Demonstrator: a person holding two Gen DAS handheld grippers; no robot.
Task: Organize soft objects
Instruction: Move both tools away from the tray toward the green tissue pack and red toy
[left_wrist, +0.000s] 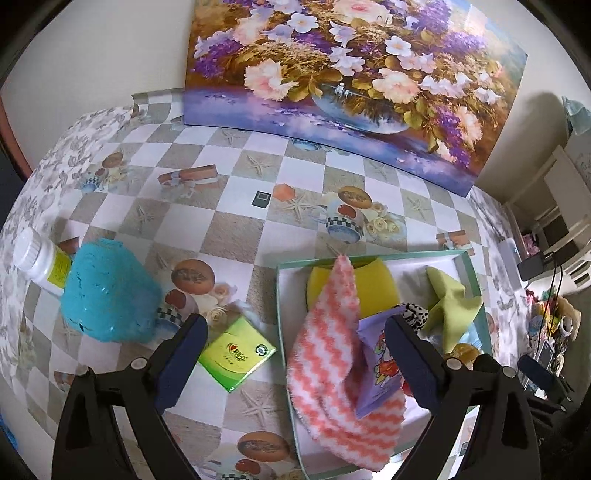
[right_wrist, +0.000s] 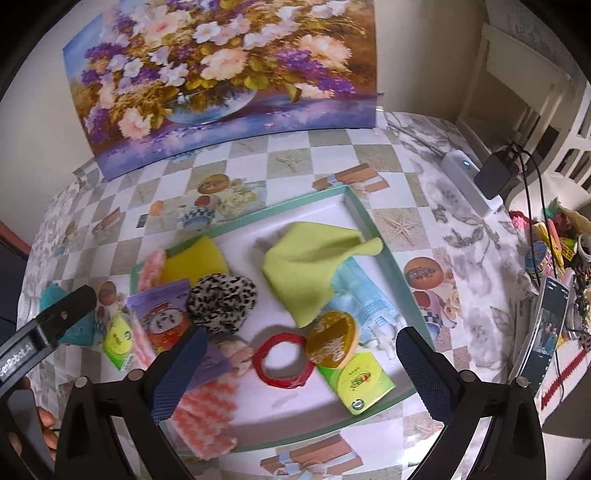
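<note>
Hovering over the checkered tabletop (left_wrist: 229, 192), I hold both grippers wide and empty. One shallow tray (right_wrist: 373, 221) holds most soft things: one pink-striped towel (left_wrist: 325, 362) draped over its left rim, one green cloth (right_wrist: 306, 266), one leopard scrunchie (right_wrist: 221, 299). One teal fuzzy piece (left_wrist: 107, 291) lies outside, up-left of my left gripper (left_wrist: 295, 354), the nearer one; my right gripper (right_wrist: 303, 358) hangs over the tray. Two green tissue packs: one on the tabletop (left_wrist: 236, 358), one in the tray (right_wrist: 358, 384).

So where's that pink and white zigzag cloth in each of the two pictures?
Left wrist view: pink zigzag cloth lies bottom centre, draped over the tray's left rim.
Right wrist view: it sits bottom left, behind the near finger.
Shared landmark: the yellow sponge just beyond it.
</note>
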